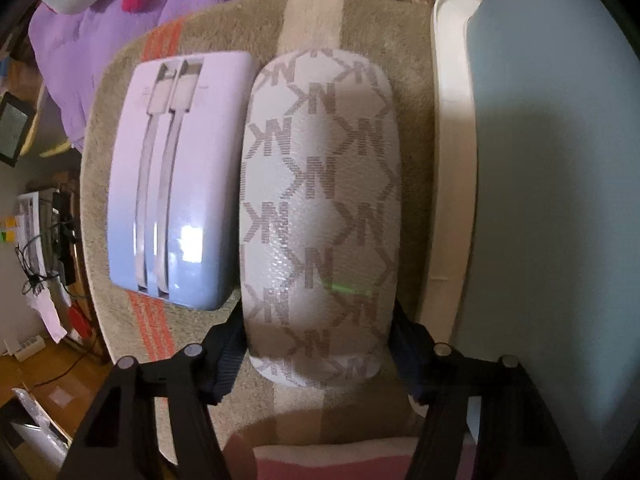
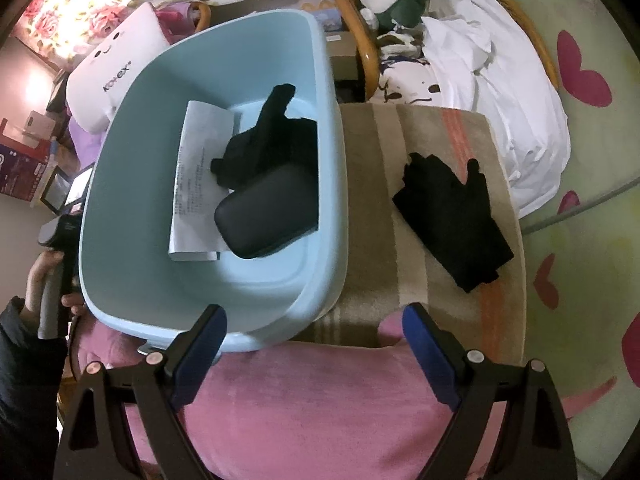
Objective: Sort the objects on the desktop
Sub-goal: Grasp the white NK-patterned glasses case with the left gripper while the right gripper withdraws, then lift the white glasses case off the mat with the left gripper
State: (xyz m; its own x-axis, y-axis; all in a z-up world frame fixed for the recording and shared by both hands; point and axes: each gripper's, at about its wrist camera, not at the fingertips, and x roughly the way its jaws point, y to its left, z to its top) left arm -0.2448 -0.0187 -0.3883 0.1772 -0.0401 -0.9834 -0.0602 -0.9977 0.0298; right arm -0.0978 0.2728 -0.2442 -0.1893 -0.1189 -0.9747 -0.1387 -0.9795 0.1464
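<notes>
1. The light blue bin point(image 2: 132, 216) filled the centre-left of the right wrist view, resting on the striped beige mat point(image 2: 372, 216). In the left wrist view its pale wall point(image 1: 560, 200) ran down the whole right side of the frame, with a white tray edge point(image 1: 452, 120) showing just beside it.

2. Inside the bin lay a white printed sheet point(image 2: 196, 176), a dark rounded case point(image 2: 268, 216) and a black glove point(image 2: 272, 136) draped partly over both. So the sorting looked well under way, by my reading.

3. The patterned glasses case point(image 1: 320, 216) ran down the middle of the left wrist view, lying on the mat with a lilac power bank point(image 1: 180, 176) just beside it toward the left of the frame.

4. The left gripper point(image 1: 320, 352) straddled the near end of the glasses case, a dark pad on either side. The jaws sat about as wide as the case; whether the pads actually pressed it, I could not tell.

5. A second black glove point(image 2: 452, 220) lay on the mat at centre-right of the right wrist view, well apart from the bin.

6. The right gripper point(image 2: 312, 352) hung wide open over a pink cushion point(image 2: 320, 408) at the bottom of the frame, holding nothing.

7. The step in hand seemed to be picking up the glasses case. Next would call for a firm squeeze on its slick curved shell, then a lift over the bin's rim.
</notes>
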